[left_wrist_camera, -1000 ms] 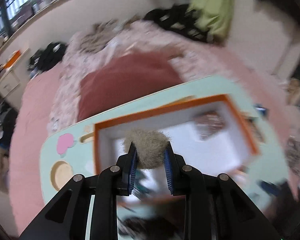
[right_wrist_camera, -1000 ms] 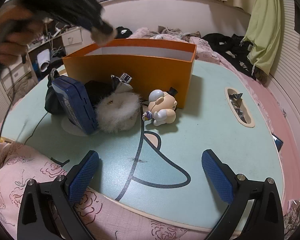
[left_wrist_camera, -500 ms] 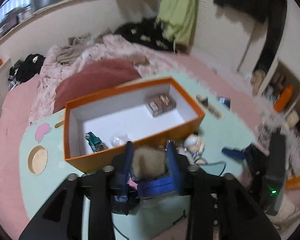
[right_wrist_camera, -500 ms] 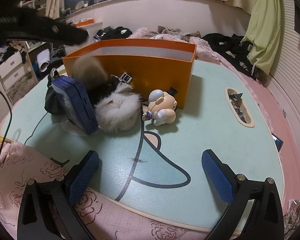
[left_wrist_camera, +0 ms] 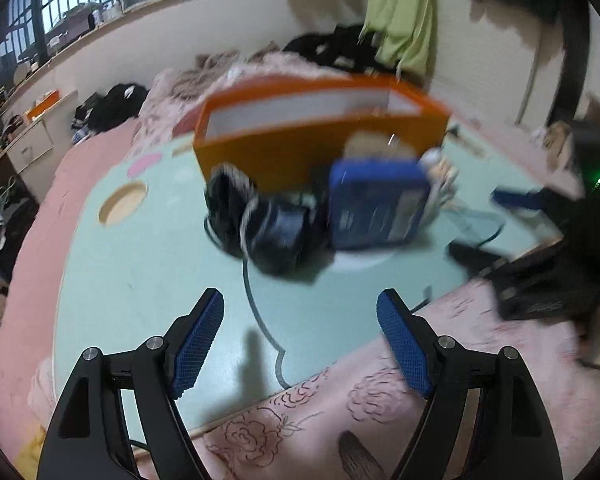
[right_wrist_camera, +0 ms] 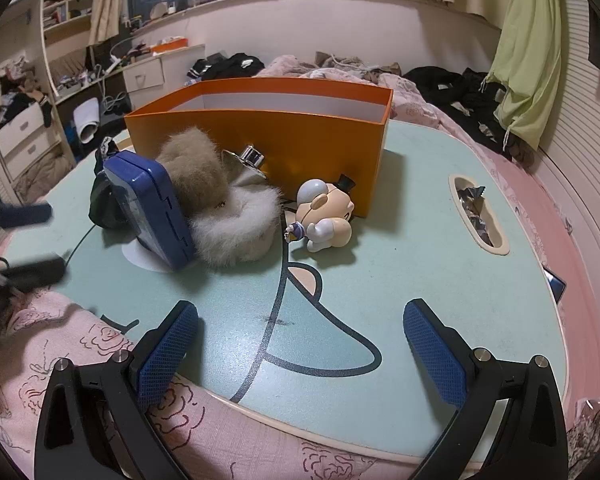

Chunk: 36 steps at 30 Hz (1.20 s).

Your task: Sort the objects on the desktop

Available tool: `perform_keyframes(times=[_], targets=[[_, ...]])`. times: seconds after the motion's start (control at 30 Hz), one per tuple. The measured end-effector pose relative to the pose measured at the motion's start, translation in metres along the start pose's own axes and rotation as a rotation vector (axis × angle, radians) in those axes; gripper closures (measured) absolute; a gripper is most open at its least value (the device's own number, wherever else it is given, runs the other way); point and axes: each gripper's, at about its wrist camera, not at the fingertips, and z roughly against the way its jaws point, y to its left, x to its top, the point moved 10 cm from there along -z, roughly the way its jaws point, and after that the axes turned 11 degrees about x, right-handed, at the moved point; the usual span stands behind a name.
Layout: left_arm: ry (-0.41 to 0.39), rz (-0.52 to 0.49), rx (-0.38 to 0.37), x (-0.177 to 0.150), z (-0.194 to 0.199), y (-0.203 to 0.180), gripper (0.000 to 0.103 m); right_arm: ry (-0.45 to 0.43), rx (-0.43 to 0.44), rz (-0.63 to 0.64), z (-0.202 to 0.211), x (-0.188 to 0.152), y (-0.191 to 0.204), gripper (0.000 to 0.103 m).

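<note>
Now that our left gripper has just spread empty, the tan fluffy pom-pom lies outside the orange cardboard box, so unsorted.

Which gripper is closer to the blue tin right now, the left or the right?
Left. The left gripper hangs open just beside the blue tin, on the side away from the figurine. The right gripper waits open farther back at the table's near edge.

Orange box interior perhaps motion-blurred
</note>
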Motion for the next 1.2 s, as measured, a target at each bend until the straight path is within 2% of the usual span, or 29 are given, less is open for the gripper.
perform_keyframes(times=[0.03, 0.07, 0.1, 0.13, 0.17, 1.2], targets=[[0.026, 0.007, 0.011, -0.004, -0.009, -0.001, 0.024, 0.000, 0.000, 0.000, 0.000, 0.000, 0.000, 0.000], [0.048, 0.023, 0.003, -0.008, -0.016, -0.003, 0.019, 0.000, 0.000, 0.000, 0.000, 0.000, 0.000, 0.000], [0.056, 0.079, -0.030, -0.009, -0.020, -0.003, 0.015, 0.001, -0.002, 0.000, 0.000, 0.000, 0.000, 0.000], [0.064, 0.117, -0.010, -0.012, -0.024, 0.001, 0.004, 0.002, -0.002, 0.000, -0.001, 0.000, 0.000, 0.000], [0.077, 0.127, 0.005, -0.013, -0.027, 0.002, 0.000, 0.001, -0.003, 0.000, 0.000, 0.000, 0.000, 0.000], [0.079, 0.126, 0.001, -0.021, -0.031, 0.000, 0.000, 0.004, 0.002, 0.003, 0.000, 0.000, 0.000, 0.000]])
